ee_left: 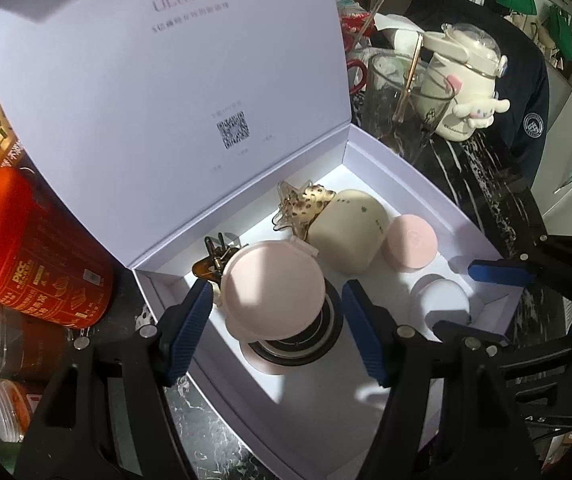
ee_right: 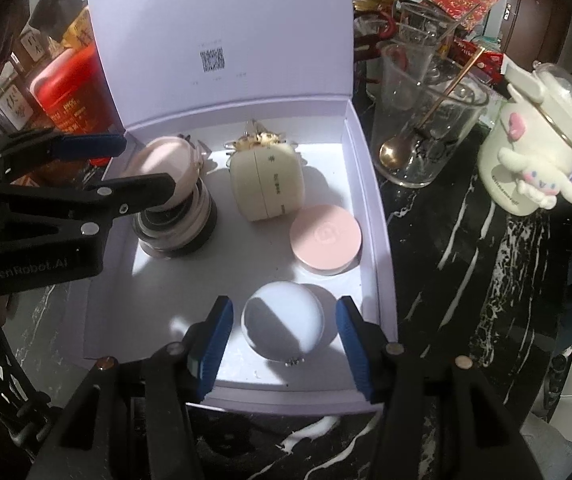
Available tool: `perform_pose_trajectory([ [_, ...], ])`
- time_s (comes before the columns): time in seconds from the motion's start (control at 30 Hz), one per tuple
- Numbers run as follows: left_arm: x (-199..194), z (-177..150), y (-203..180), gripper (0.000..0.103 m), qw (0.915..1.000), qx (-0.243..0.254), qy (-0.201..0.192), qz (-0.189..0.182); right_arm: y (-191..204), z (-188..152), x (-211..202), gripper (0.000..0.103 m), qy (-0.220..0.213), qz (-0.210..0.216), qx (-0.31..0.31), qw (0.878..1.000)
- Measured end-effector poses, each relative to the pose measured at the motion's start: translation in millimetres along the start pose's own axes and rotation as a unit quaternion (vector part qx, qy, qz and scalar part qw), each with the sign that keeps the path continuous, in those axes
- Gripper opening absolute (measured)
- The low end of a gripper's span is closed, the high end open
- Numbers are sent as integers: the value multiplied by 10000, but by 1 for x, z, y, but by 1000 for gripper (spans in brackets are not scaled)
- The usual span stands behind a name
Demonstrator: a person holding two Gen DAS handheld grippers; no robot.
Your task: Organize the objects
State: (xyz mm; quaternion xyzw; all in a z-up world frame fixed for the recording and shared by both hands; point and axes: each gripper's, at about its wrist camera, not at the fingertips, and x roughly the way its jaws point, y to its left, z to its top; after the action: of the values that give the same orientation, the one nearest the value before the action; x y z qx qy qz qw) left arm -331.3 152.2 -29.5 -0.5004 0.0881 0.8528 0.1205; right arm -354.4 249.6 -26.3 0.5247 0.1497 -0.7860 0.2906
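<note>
We see a black countertop (ee_right: 465, 264) veined with white, crowded at its far side with clutter. On it stands a white box (ee_right: 369, 184), its lid (ee_right: 222, 32) raised upright at the far edge; inside the lid we read "ULucky" above a QR code, the smaller print too fine to make out. Left of the box sits a red canister (ee_left: 34, 248) with gold writing. To the right stand clear glasses, one glass (ee_right: 429, 136) holding a gold spoon (ee_right: 393, 152), and a cream mug (ee_right: 533, 160) bearing a white long-eared puppy figure.

Inside the box we find a pink-capped jar (ee_left: 274, 280) at the near left, a cream case (ee_right: 266, 184) at the far middle, a pink round compact (ee_right: 325, 236) to its right, and a white round compact (ee_right: 284, 320) at the near right.

Our left gripper (ee_left: 276, 332) straddles the pink-capped jar, pads standing off it. Our right gripper (ee_right: 284, 344) brackets the white compact, likewise parted and not touching. The left tool carries "GenRobot.AI".
</note>
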Motion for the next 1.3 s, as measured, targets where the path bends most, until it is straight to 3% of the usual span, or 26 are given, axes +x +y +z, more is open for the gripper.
perform_pose_trajectory([
  [0.4, -38, -1, 1, 68, 9997, -170, -179, 29, -2, 13, -35, 65, -313, -164, 189, 9992],
  [0.73, -82, -6, -2, 84, 9980, -253, -504, 271, 10, 6, -86, 81, -663, -469, 269, 9963],
  [1.3, -156, -40, -9, 89, 9956, -327, -771, 414, 31, -31, -148, 84, -888, -602, 517, 9929],
])
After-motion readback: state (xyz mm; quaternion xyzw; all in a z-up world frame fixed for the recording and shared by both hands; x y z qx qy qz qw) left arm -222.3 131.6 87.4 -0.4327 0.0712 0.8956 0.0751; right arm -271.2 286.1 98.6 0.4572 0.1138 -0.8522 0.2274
